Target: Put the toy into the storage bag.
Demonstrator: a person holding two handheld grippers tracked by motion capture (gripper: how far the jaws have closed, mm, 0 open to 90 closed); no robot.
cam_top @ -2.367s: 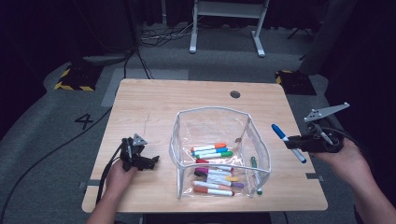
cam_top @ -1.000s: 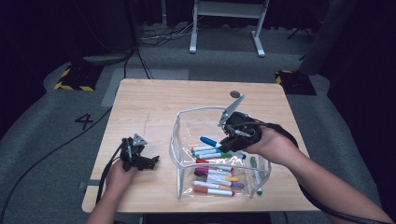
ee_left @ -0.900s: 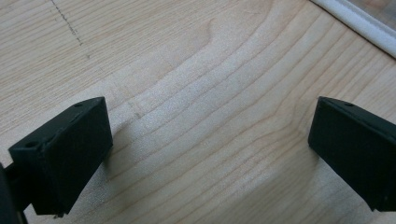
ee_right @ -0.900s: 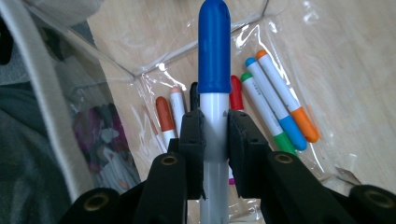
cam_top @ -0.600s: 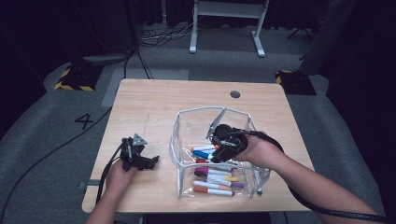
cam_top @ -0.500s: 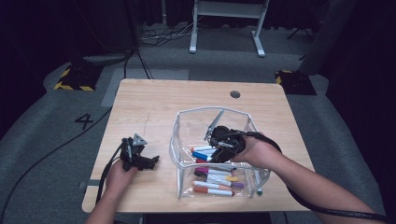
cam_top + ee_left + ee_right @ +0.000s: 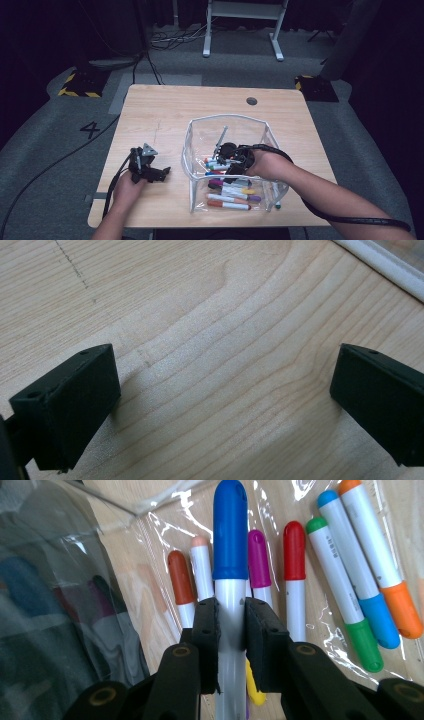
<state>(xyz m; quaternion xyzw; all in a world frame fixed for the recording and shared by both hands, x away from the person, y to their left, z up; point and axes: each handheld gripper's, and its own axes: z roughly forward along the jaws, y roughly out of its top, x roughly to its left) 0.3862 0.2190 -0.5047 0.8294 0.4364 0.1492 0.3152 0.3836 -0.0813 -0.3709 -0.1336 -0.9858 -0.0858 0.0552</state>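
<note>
A clear plastic bag (image 7: 199, 131) stands open on the wooden table (image 7: 165, 110), holding several coloured markers (image 7: 230, 192). My right gripper (image 7: 224, 161) is down inside the bag, shut on a white marker with a blue cap (image 7: 229, 540). Just below that marker lie orange, pink, purple and red-capped markers (image 7: 294, 545), with green, blue and orange-capped markers (image 7: 350, 575) to their right. My left gripper (image 7: 159, 172) rests on the table left of the bag, its jaws wide open over bare wood (image 7: 220, 390), nothing between them.
The bag's white rim (image 7: 380, 265) crosses the top right corner of the left gripper view. A dark round hole (image 7: 251, 100) sits near the table's far edge. Cables (image 7: 60, 160) trail over the grey floor at the left. A white stand (image 7: 240, 30) is beyond the table.
My right gripper carried the blue-capped marker from the table's right edge over the bag and down into it. The left gripper stayed put.
</note>
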